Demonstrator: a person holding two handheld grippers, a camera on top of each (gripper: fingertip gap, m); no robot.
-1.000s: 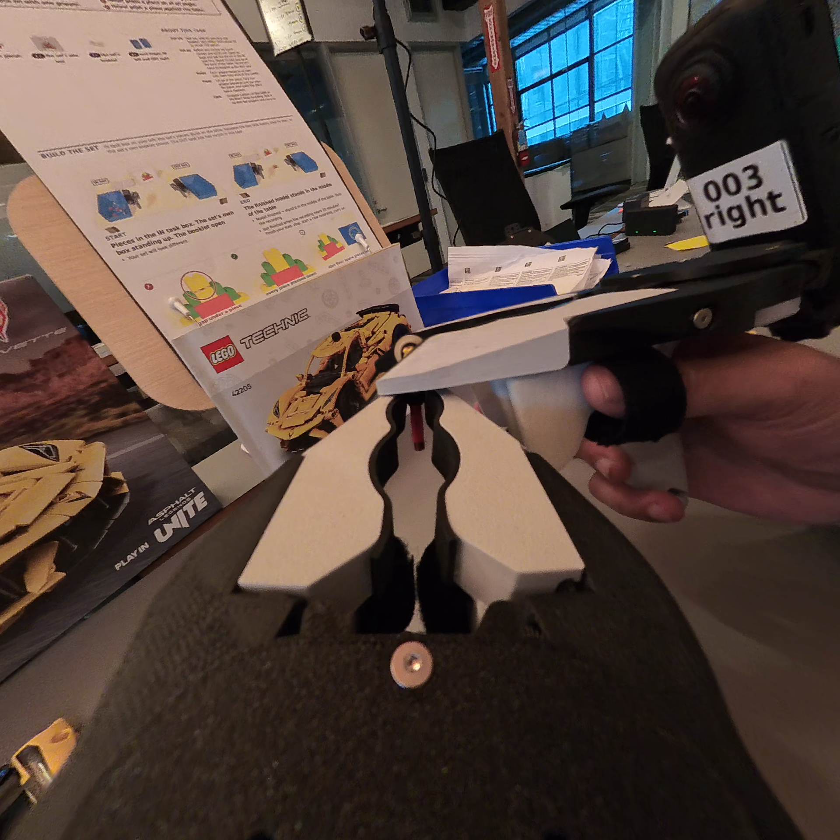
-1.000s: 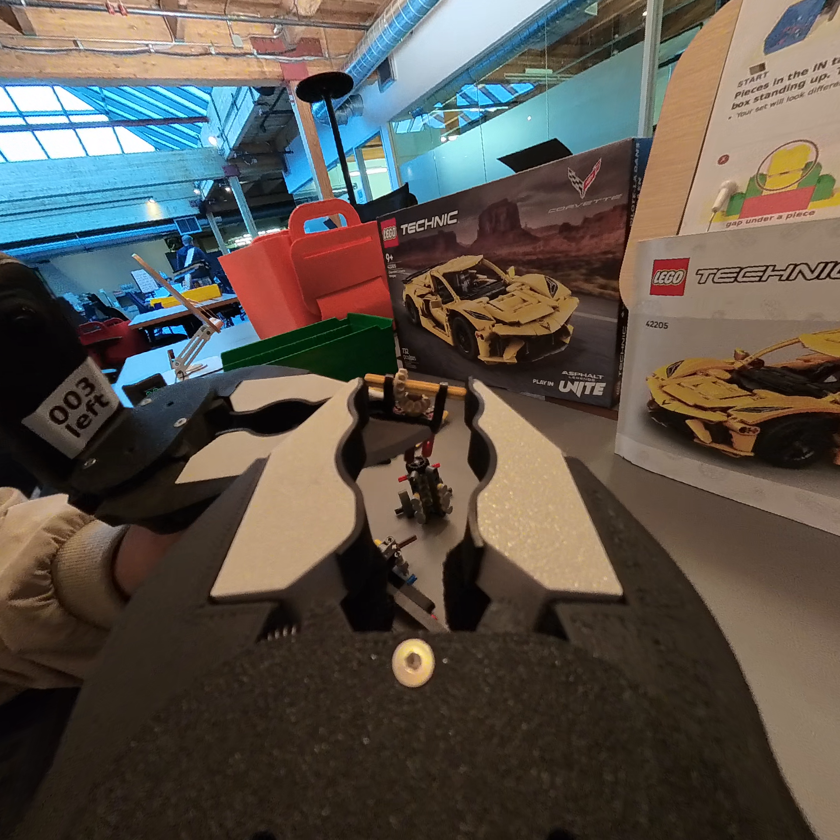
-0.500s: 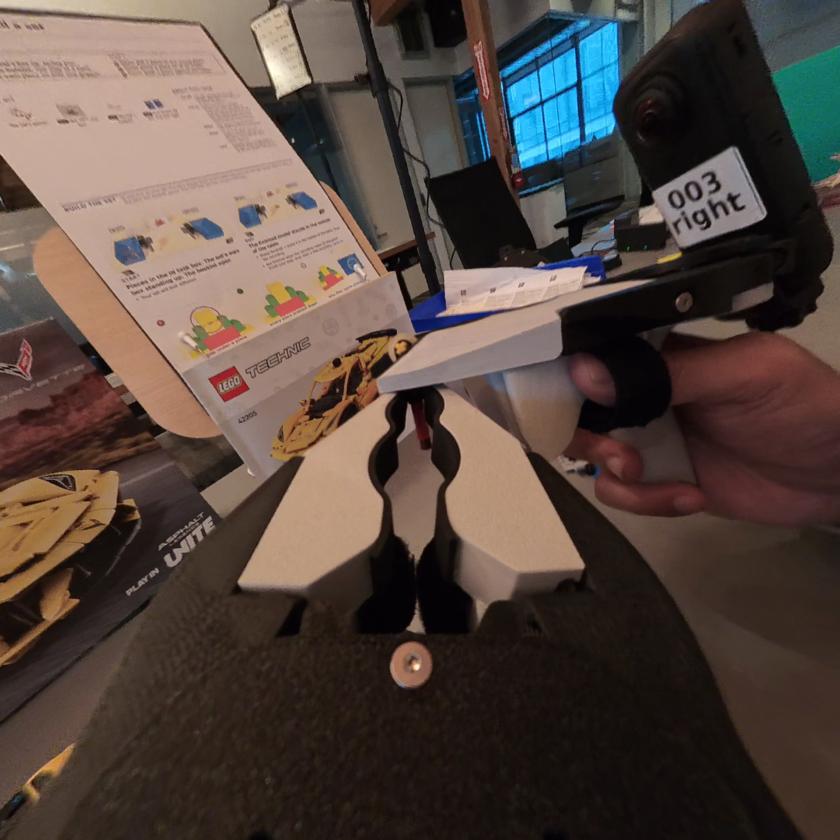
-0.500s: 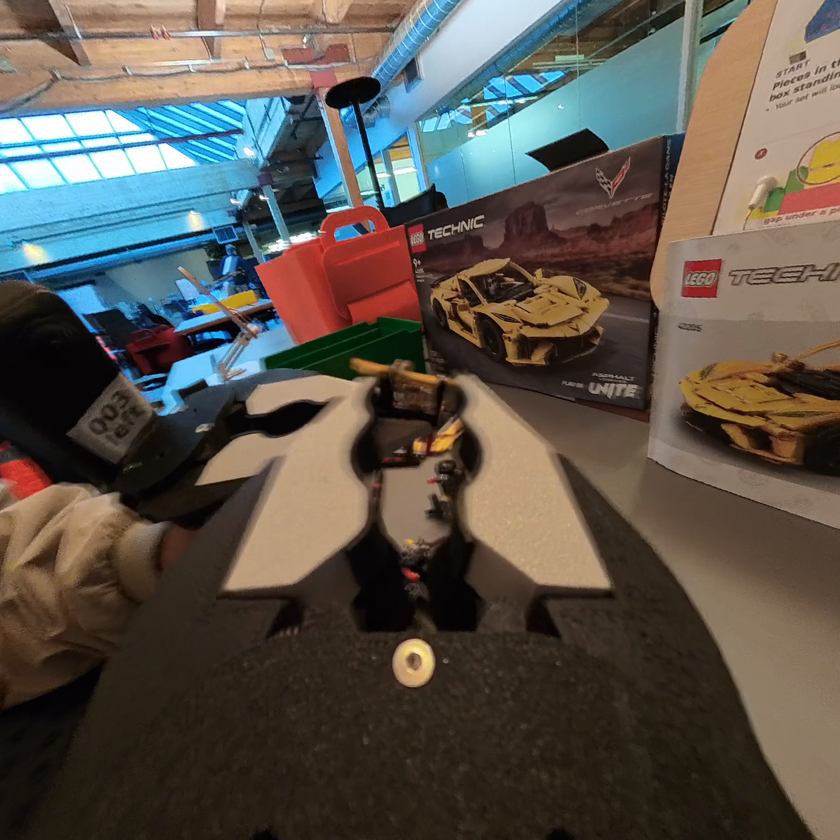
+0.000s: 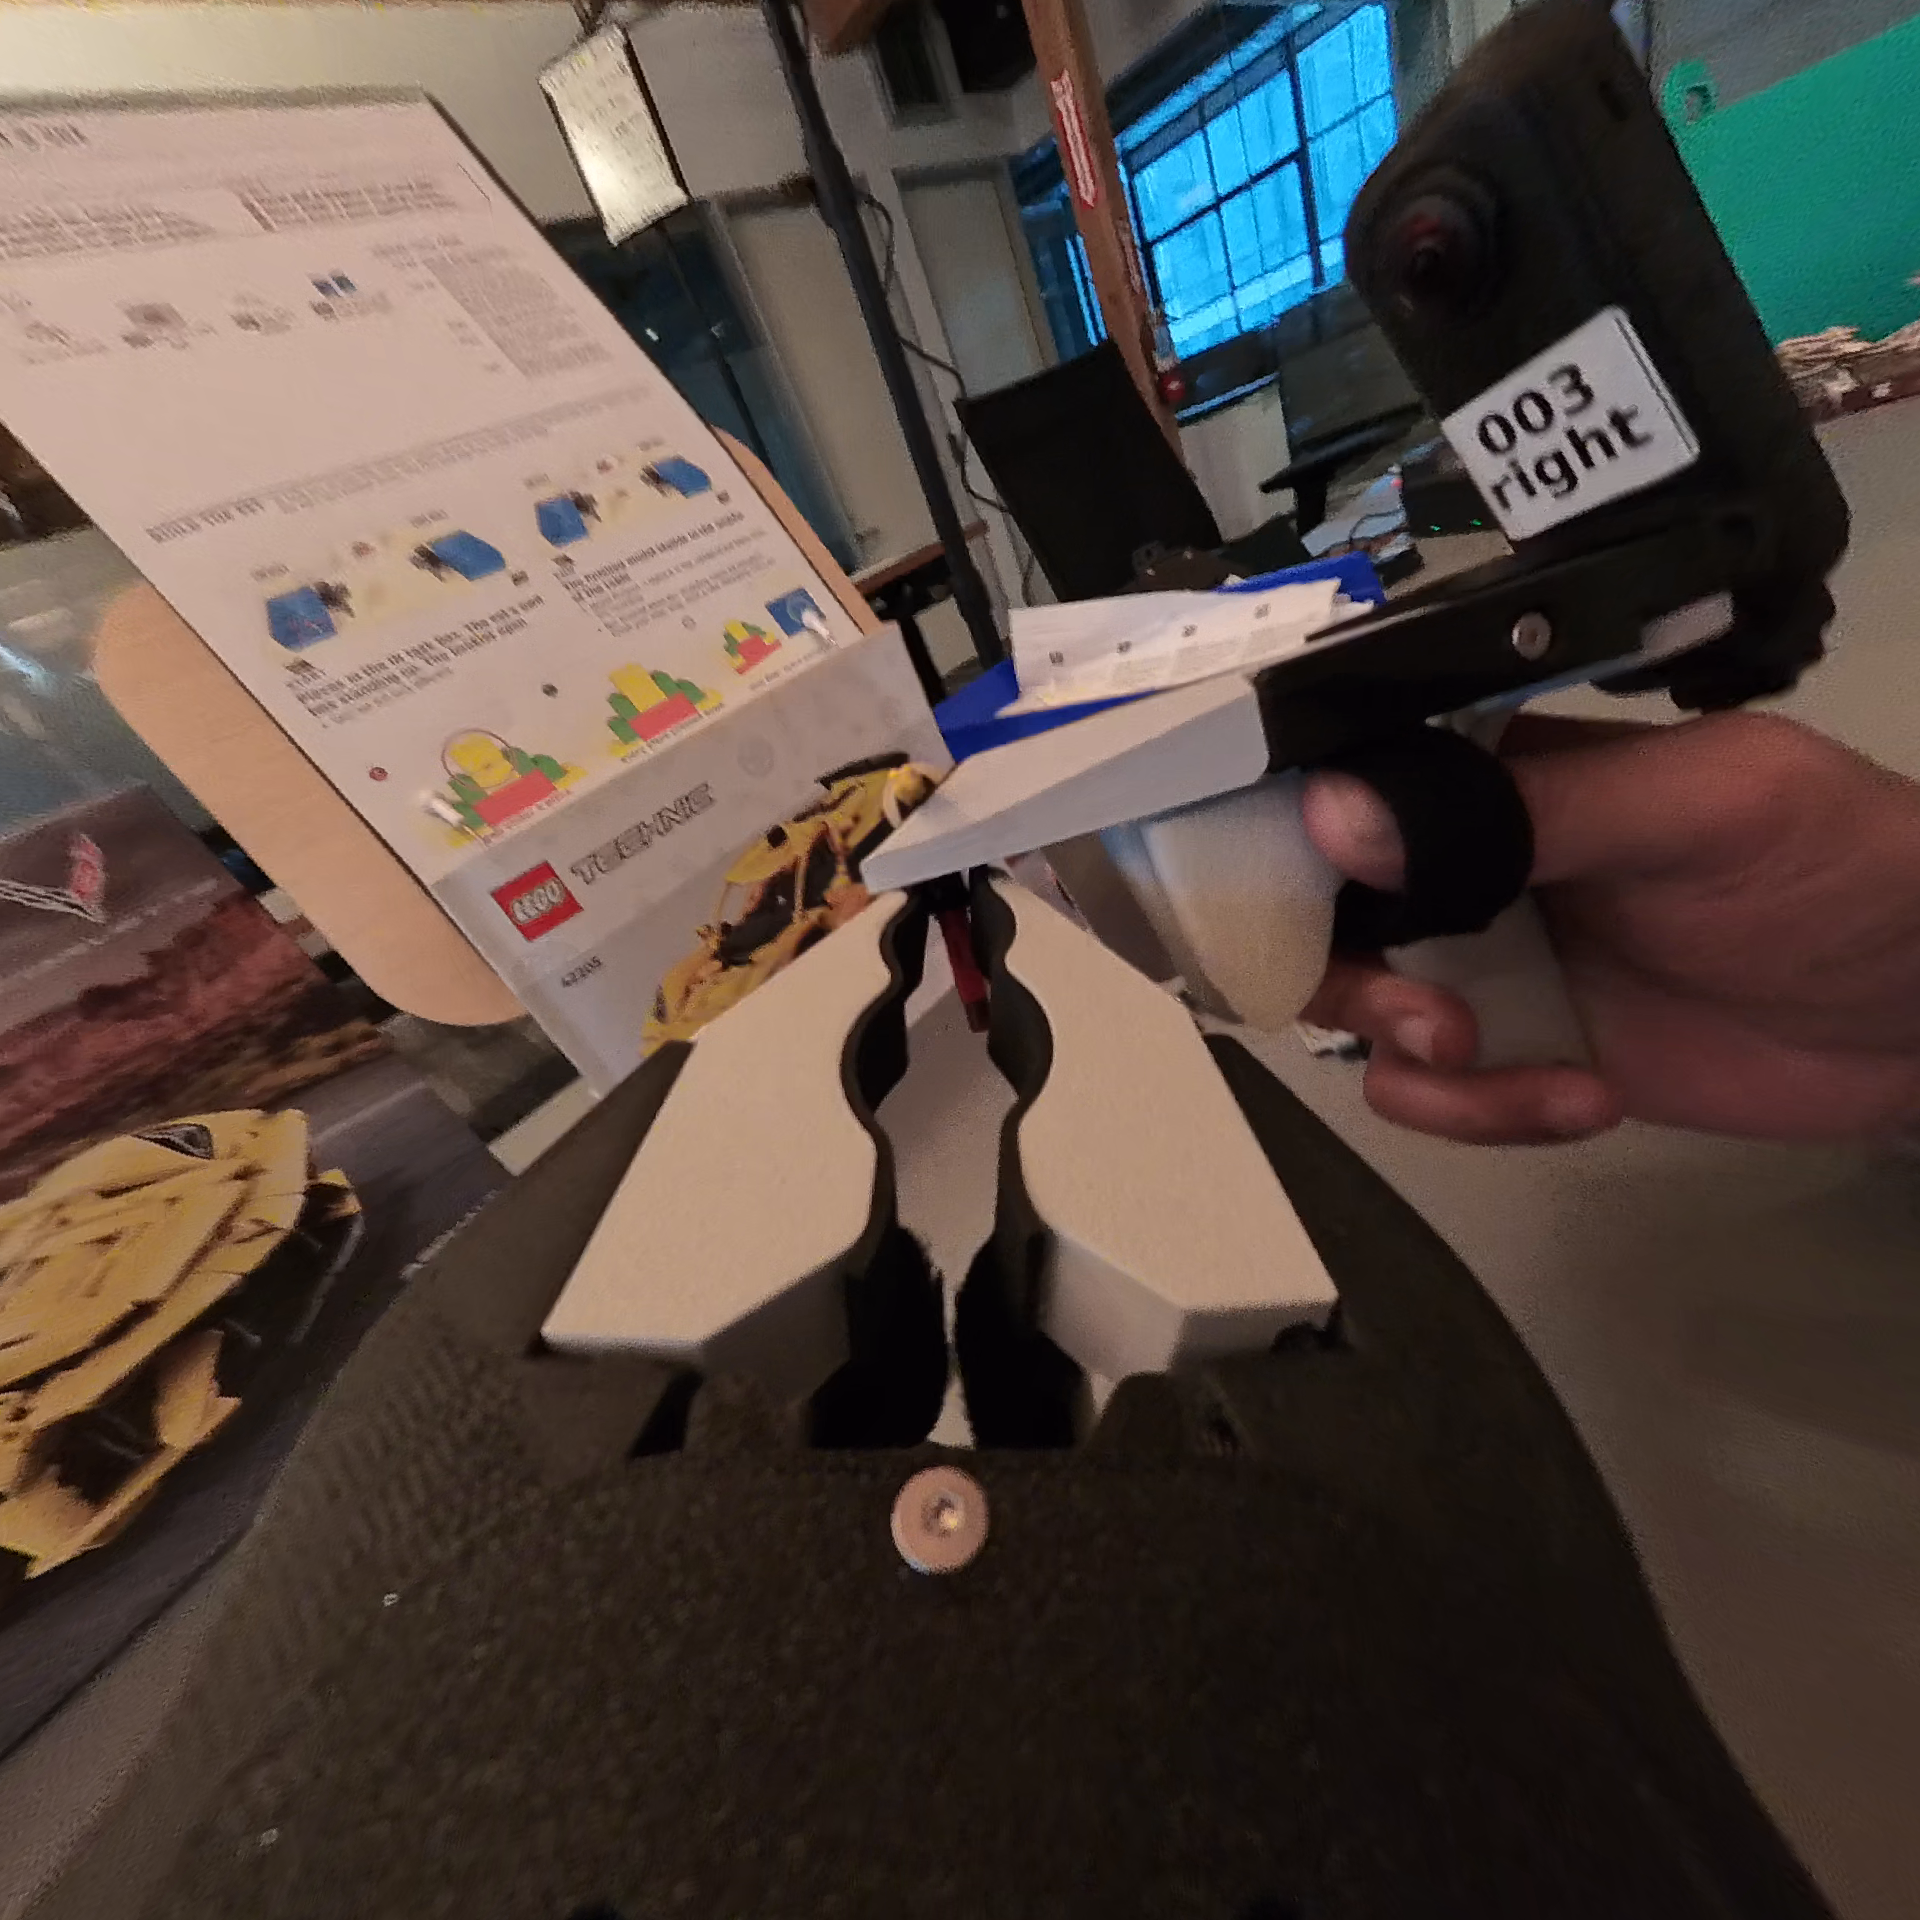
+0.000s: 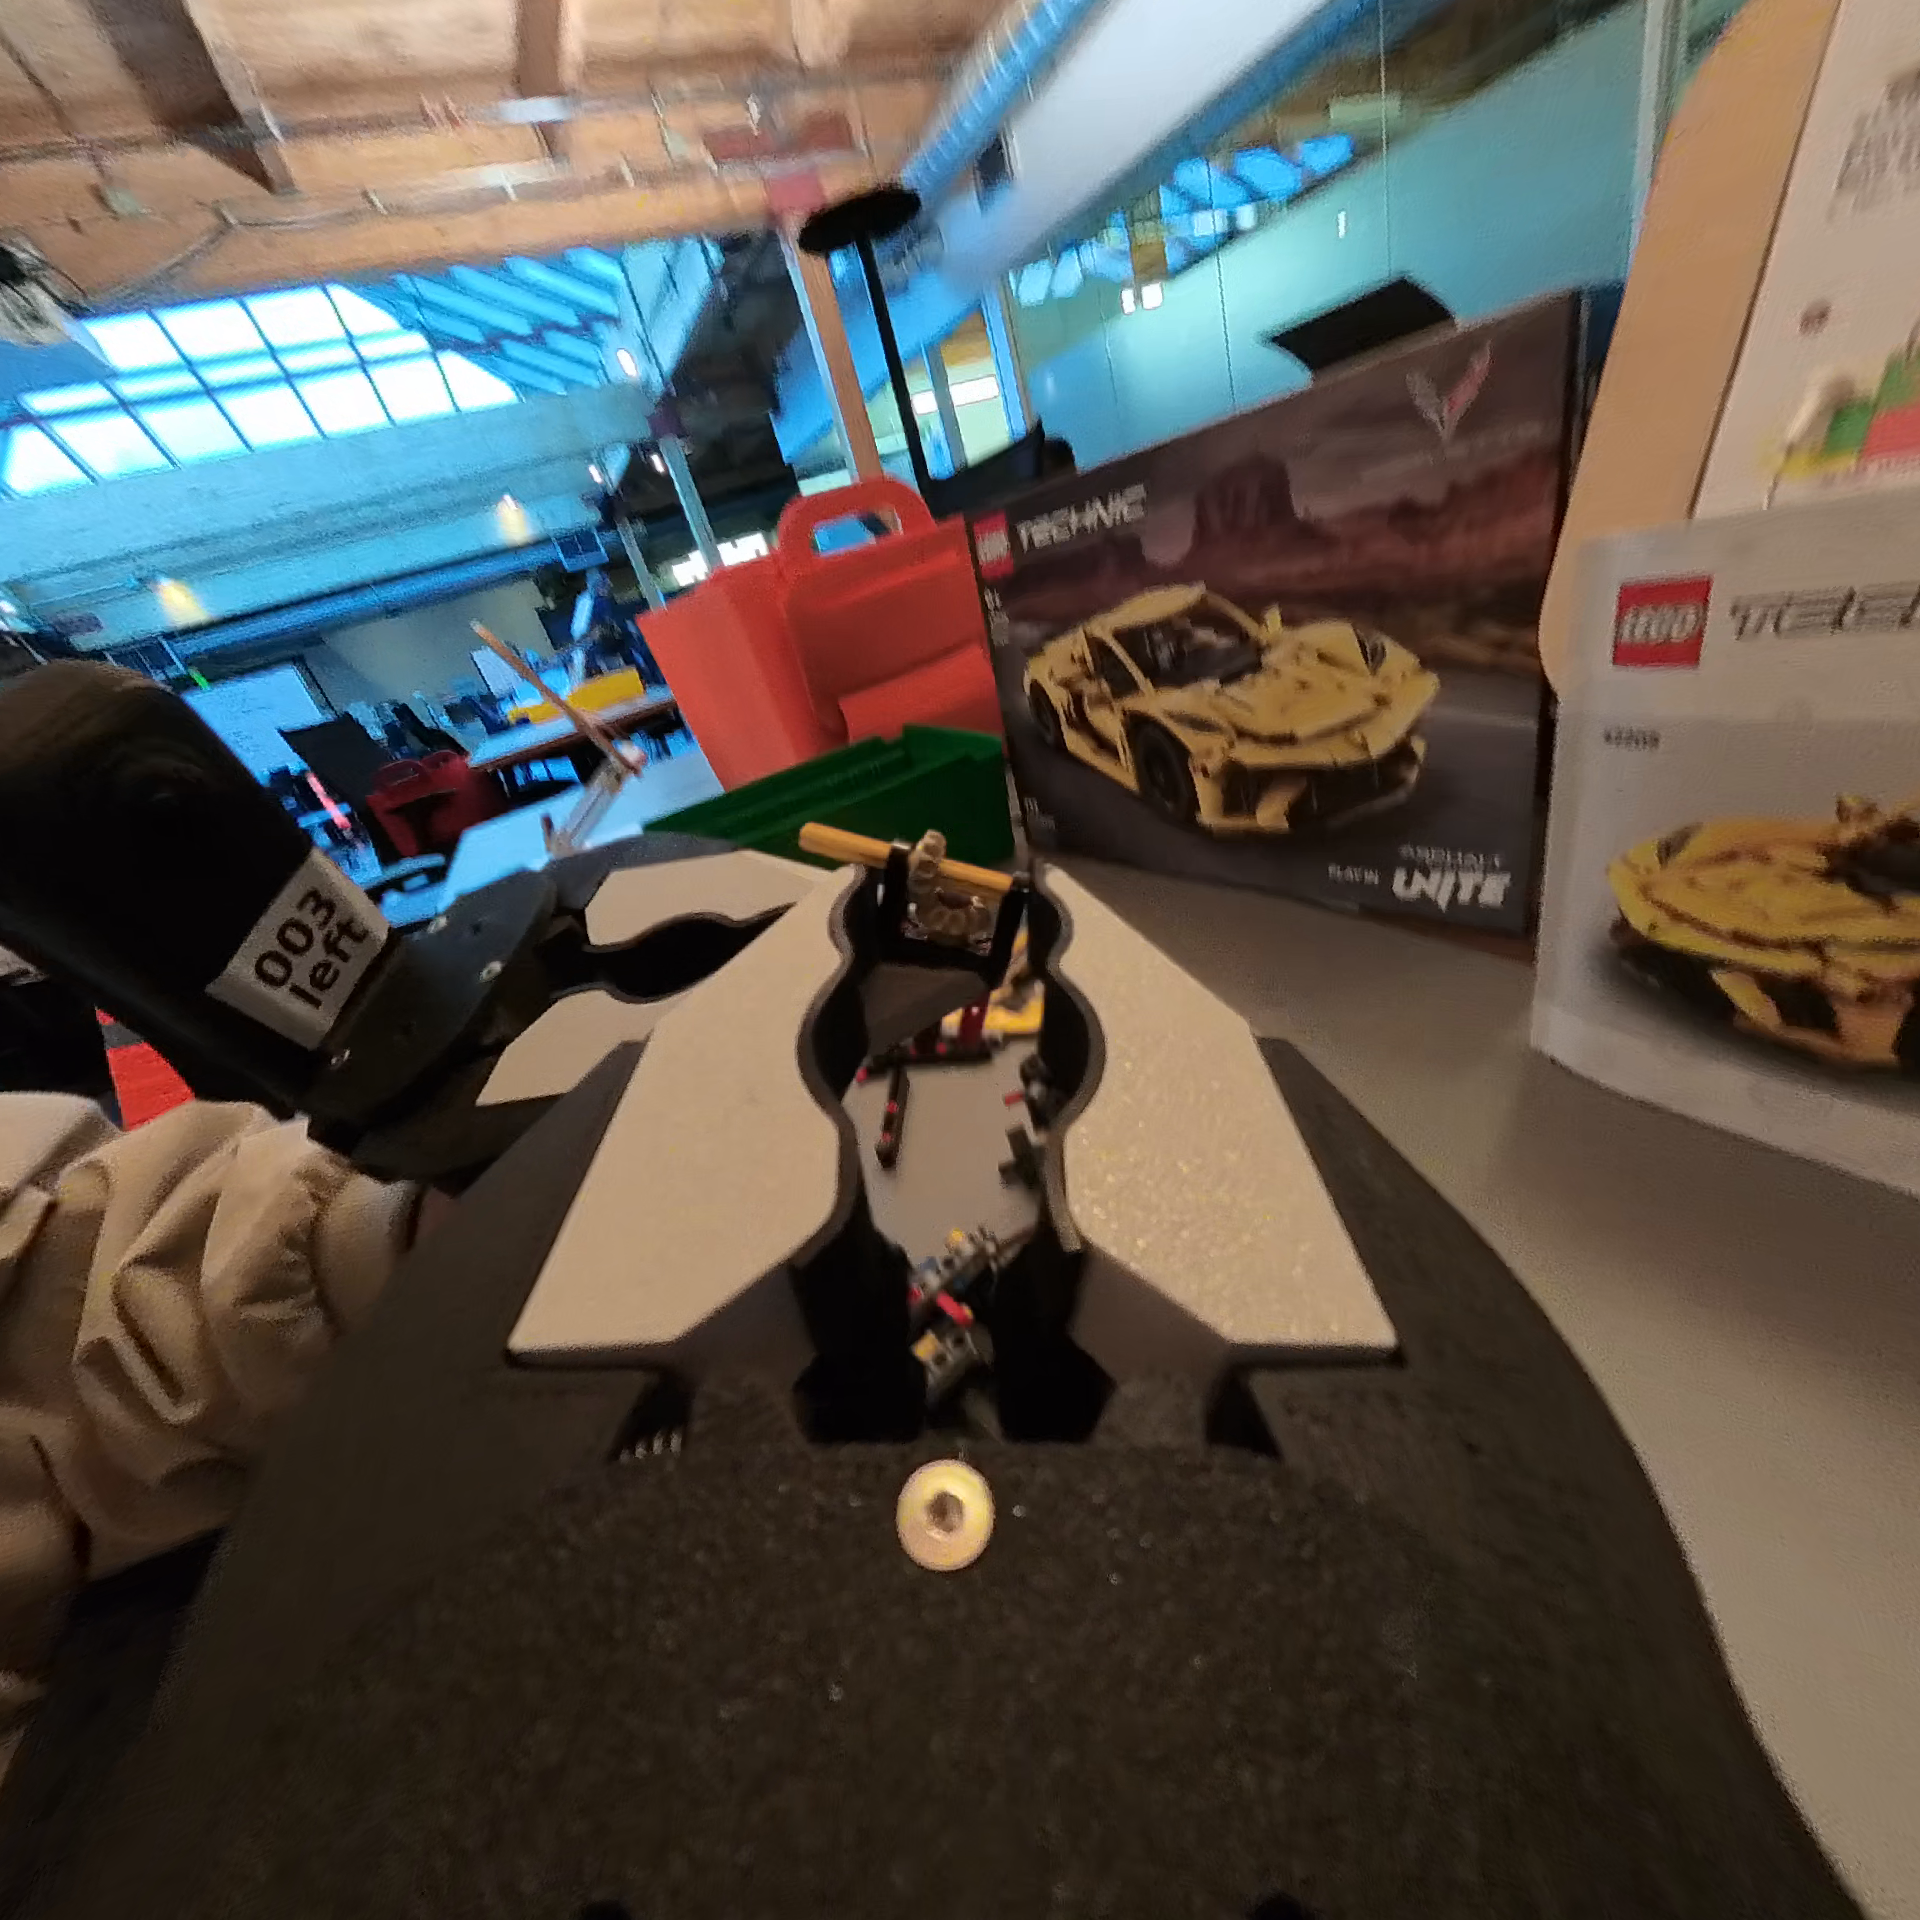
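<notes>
Up close, both grippers meet over the grey table (image 6: 1558, 1195); the right gripper (image 6: 948, 904) is nearly closed, pinching a small brick assembly (image 6: 940, 899) on a tan axle; the left gripper (image 5: 951, 914) is closed on its red pin (image 5: 961, 961); one set box (image 6: 1278, 686), one booklet (image 6: 1745, 790), several loose pieces (image 6: 951, 1299) lie unused.

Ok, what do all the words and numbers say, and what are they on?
I can't read writing out; these carry it:
White tag on right gripper's camera.
White tag on left gripper's camera.
Dark box, yellow car: logos, print.
White booklet: red logo, number.
Poster board: small print, blurred.
Brick assembly between the fingers: none.
</notes>
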